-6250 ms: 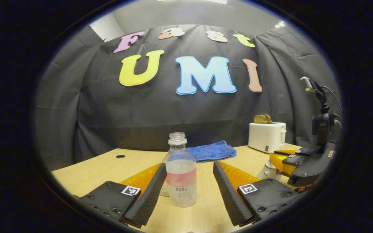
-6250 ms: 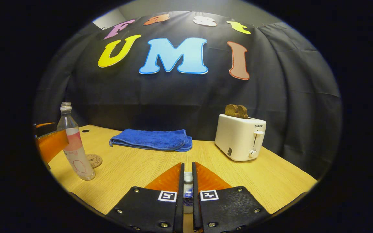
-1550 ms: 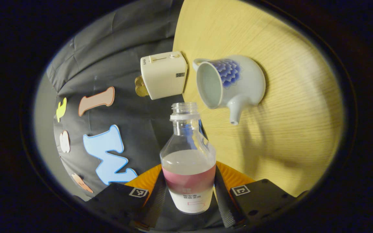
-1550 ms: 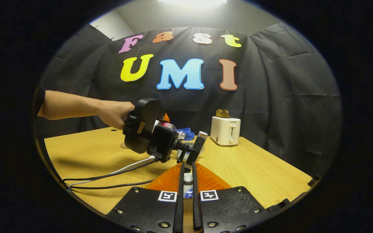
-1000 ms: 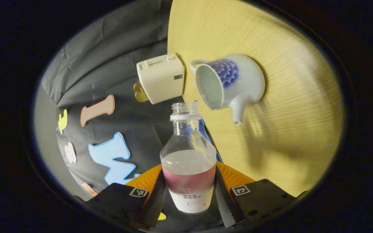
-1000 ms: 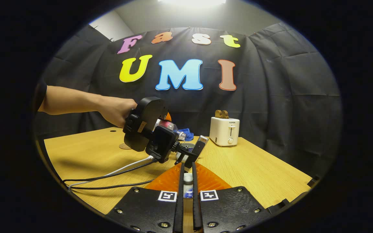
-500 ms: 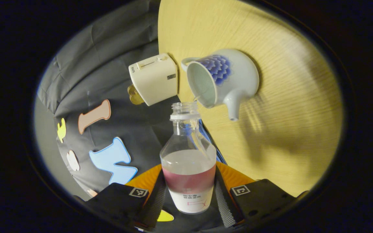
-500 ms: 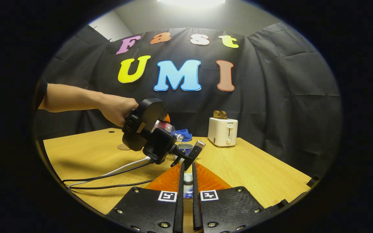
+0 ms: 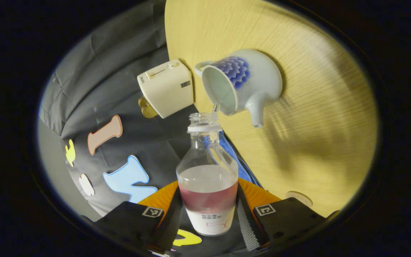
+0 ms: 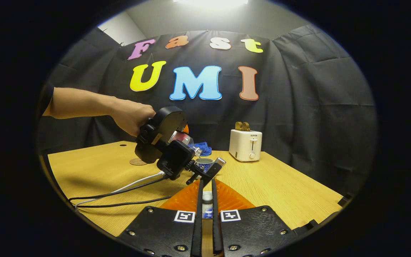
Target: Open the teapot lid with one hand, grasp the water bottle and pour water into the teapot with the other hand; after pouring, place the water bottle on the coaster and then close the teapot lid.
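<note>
In the left gripper view, the left tool is closed on the clear plastic water bottle with a pink and white label, one finger pressing on each side of the labelled lower body. The bottle is uncapped and tipped over, with water remaining in it, and a thin stream of water runs from its open neck into the mouth of the white ceramic teapot with a blue flower pattern. The teapot stands lidless on the light wood counter, its spout pointing toward the camera side. A round coaster lies on the counter near the tool's right finger, well apart from the teapot. Just beyond the teapot stands a cream-white two-slot toaster with browned toast in its slots. In the right gripper view, the right tool is nearly closed, its fingers gripping the small white-knobbed teapot lid above the counter. Farther off, a person's hand holds the left tool, with the tilted bottle above the teapot. A folded blue cloth lies behind them, the coaster to the left, and black and white cables trail across the counter.
</note>
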The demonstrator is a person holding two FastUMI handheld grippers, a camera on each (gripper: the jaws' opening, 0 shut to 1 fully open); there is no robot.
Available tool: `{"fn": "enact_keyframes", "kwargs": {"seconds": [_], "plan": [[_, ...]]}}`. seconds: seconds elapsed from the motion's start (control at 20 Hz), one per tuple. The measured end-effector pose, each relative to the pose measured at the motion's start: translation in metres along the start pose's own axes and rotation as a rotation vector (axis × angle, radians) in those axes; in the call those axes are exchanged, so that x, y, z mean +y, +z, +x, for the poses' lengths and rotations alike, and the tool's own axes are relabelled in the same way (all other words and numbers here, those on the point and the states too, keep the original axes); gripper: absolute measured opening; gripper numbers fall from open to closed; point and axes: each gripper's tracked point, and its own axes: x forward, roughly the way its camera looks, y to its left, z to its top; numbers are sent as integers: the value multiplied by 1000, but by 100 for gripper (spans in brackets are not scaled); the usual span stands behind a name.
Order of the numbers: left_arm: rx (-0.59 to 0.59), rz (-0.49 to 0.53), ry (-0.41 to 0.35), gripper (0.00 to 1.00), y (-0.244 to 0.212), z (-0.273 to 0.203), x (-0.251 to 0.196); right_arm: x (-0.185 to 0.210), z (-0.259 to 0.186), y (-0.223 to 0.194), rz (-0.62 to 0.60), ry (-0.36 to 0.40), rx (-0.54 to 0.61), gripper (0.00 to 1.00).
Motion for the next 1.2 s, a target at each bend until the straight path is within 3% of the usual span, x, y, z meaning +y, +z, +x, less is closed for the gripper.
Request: {"fn": "enact_keyframes", "kwargs": {"seconds": [0.8,0.9,0.95,1.2], "plan": [[10,129,-9,85,10,-3,11,-1,0,0,-1,0,1,12],[16,137,-2,72,9,-4,12,-1,0,-1,-1,0,2,12],[17,137,-1,85,7,-4,13,-2,0,-1,-2,0,4,12],[22,140,3,85,7,-5,13,0,1,-2,1,7,7,12]]}}
